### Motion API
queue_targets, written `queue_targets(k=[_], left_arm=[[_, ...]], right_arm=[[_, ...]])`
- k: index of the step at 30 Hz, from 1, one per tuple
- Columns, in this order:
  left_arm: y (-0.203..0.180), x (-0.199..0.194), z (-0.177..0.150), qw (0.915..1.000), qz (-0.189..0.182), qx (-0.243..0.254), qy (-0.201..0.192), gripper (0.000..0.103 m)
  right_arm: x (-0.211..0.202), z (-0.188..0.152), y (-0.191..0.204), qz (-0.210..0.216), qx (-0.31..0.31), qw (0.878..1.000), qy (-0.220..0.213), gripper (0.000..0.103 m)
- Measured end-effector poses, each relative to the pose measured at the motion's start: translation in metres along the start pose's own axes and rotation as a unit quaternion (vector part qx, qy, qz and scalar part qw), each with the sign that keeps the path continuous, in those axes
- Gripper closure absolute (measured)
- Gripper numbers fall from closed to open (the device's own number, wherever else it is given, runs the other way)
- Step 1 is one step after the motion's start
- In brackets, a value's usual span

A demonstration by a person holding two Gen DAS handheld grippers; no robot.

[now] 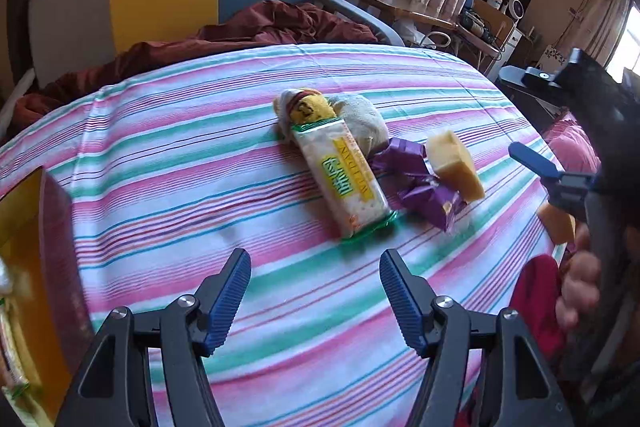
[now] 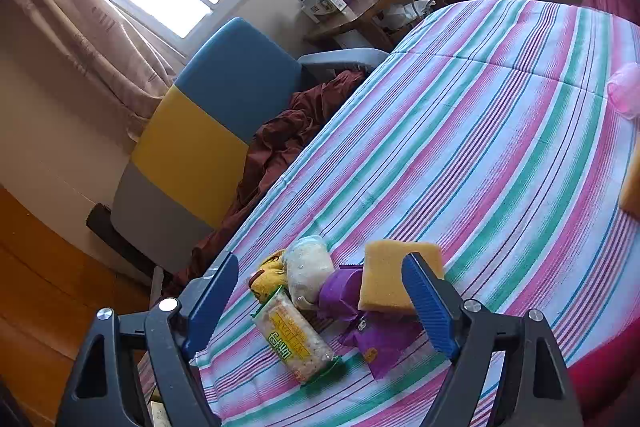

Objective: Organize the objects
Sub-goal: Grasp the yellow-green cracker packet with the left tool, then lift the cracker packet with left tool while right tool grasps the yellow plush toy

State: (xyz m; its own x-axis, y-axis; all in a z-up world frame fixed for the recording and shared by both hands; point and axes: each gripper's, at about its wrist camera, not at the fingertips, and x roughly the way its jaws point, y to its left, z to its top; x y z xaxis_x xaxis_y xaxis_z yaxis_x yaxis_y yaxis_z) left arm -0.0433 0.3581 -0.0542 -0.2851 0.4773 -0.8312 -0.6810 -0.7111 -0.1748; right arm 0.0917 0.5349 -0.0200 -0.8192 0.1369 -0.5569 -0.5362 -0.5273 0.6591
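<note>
Both grippers — left gripper, right gripper — hover with jaws wide, empty, over the cracker packet and sponge clustered mid-bed, ready for sorting.

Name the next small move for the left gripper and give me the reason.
Probably ease the left gripper forward and down to the cracker packet. Its jaws stand open and empty above the striped sheet, and the packet lies nearest, almost on its line. The right gripper, also open, hovers nearer the yellow sponge on the purple wrapper.
</note>
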Motion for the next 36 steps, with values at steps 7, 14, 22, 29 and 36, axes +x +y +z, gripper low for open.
queue_targets(k=[7,14,22,29,36], left_arm=[[-0.013,0.036,0.032,0.9998,0.006,-0.018,0.0,0.027],[-0.024,0.075,0.057,0.9984,0.051,-0.022,0.004,0.02],[0.004,0.078,0.036,0.9985,0.002,-0.053,0.012,0.059],[0.022,0.036,-0.025,0.9995,-0.008,-0.029,-0.004,0.066],[0.025,0.019,-0.052,0.9994,-0.02,-0.025,-0.013,0.066]], right_arm=[[0.01,-0.001,0.003,0.018,-0.004,1.0,0.023,0.018],[0.016,-0.003,0.005,0.028,-0.006,0.999,0.036,0.018],[0.017,-0.003,0.006,0.039,-0.011,0.998,0.039,0.017],[0.038,-0.015,0.025,0.082,-0.059,0.988,0.113,0.018],[0.056,-0.017,0.009,0.006,-0.027,0.991,0.133,0.013]])
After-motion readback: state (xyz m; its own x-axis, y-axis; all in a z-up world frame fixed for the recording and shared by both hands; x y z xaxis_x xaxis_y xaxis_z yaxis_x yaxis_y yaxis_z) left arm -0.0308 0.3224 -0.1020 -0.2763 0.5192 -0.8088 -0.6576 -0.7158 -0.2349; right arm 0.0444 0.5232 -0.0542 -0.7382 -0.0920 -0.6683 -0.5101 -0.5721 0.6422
